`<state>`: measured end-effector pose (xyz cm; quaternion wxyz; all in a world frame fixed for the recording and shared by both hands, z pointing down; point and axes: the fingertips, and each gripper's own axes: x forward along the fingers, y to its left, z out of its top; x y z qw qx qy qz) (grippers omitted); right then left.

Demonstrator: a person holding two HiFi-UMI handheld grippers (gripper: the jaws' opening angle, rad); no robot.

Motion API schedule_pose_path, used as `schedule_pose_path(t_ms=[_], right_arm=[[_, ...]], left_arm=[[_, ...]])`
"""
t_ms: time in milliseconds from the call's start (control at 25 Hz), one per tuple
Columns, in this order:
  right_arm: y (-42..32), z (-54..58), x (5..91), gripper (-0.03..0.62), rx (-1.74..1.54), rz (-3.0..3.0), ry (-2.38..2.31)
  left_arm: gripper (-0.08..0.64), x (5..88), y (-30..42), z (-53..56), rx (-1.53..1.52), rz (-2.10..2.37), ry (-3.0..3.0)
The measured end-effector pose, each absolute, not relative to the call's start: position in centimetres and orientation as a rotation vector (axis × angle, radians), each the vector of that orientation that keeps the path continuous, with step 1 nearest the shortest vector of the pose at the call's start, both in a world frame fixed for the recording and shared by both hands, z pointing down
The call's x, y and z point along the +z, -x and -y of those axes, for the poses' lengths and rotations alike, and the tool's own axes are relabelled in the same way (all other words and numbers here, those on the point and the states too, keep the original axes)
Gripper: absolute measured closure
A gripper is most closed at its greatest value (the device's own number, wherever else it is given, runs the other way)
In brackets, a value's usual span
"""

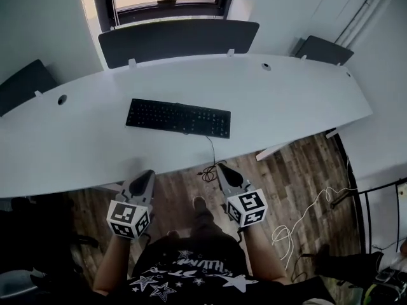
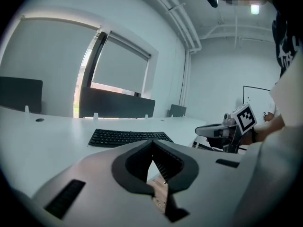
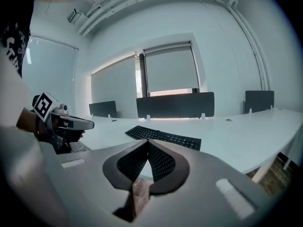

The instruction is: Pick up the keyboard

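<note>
A black keyboard [image 1: 178, 117] lies flat on the white curved desk [image 1: 286, 100], a little left of centre, its cable trailing over the front edge. It also shows in the left gripper view as the keyboard [image 2: 128, 137] and in the right gripper view as the keyboard [image 3: 163, 136], ahead of the jaws. My left gripper [image 1: 145, 177] and right gripper [image 1: 226, 172] hover short of the desk's front edge, over the wooden floor, both shut and empty. The left gripper [image 2: 152, 145] and the right gripper [image 3: 147, 145] each have their tips pressed together.
Dark divider panels [image 1: 178, 40] stand along the desk's far edge. Cable holes [image 1: 62, 99] sit in the desktop. A cable loop [image 1: 208, 170] hangs below the desk edge, and a white cord [image 1: 305, 218] lies on the floor at the right.
</note>
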<state>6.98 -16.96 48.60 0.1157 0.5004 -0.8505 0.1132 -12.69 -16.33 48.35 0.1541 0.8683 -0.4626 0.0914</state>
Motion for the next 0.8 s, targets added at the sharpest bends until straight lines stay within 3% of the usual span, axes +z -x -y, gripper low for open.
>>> schedule_pose_path(t_ms=[560,720,800], right_arm=[[-11.6,28.5,50.2,0.568,0.437,2.506,-1.201],[-10.9,30.4,51.3,0.462,0.444,2.505,-1.041],[-10.3,31.3,51.8,0.322,0.426,2.507,-0.969]], left_arm=[[0.551,47.9,5.9,25.8,0.296,1.380,-2.462],[0.551,48.2,5.9,26.9,0.322,1.439,-2.414],[0.551,48.4,6.1,27.4,0.324,1.475,-2.389]])
